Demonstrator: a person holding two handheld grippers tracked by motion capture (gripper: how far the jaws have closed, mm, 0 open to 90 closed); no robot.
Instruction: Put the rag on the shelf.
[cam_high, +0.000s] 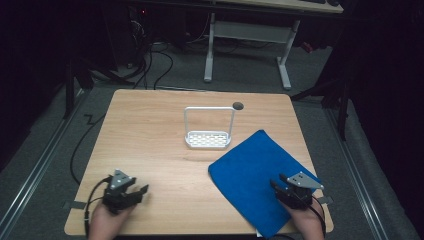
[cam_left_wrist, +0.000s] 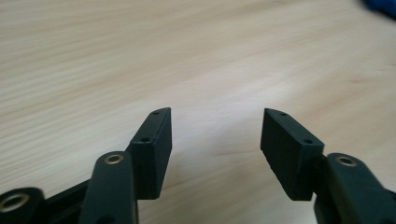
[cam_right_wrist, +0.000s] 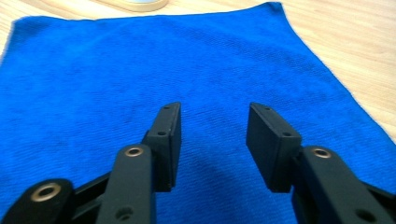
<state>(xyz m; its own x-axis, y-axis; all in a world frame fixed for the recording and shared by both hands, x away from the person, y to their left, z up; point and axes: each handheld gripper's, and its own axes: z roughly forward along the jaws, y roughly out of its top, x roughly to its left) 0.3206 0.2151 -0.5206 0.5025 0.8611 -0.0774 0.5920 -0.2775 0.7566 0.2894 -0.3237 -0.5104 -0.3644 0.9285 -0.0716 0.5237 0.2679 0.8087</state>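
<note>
A blue cloth (cam_high: 257, 177) lies flat on the right half of the wooden table (cam_high: 150, 145), one corner hanging past the front edge. My right gripper (cam_high: 280, 186) hovers over the cloth's near part, open, with nothing between its jaws. In the right gripper view the cloth (cam_right_wrist: 140, 74) spreads out ahead of the right gripper (cam_right_wrist: 214, 112). My left gripper (cam_high: 136, 189) sits near the table's front left corner, open and empty. In the left gripper view it (cam_left_wrist: 215, 116) is over bare wood, and a bit of the blue cloth (cam_left_wrist: 380, 7) shows at the top right.
A white rack (cam_high: 208, 131) with a tall wire handle and a perforated base stands at the table's middle. A dark round hole (cam_high: 238, 106) is near the far edge. A desk frame (cam_high: 247, 40) and cables stand on the floor beyond.
</note>
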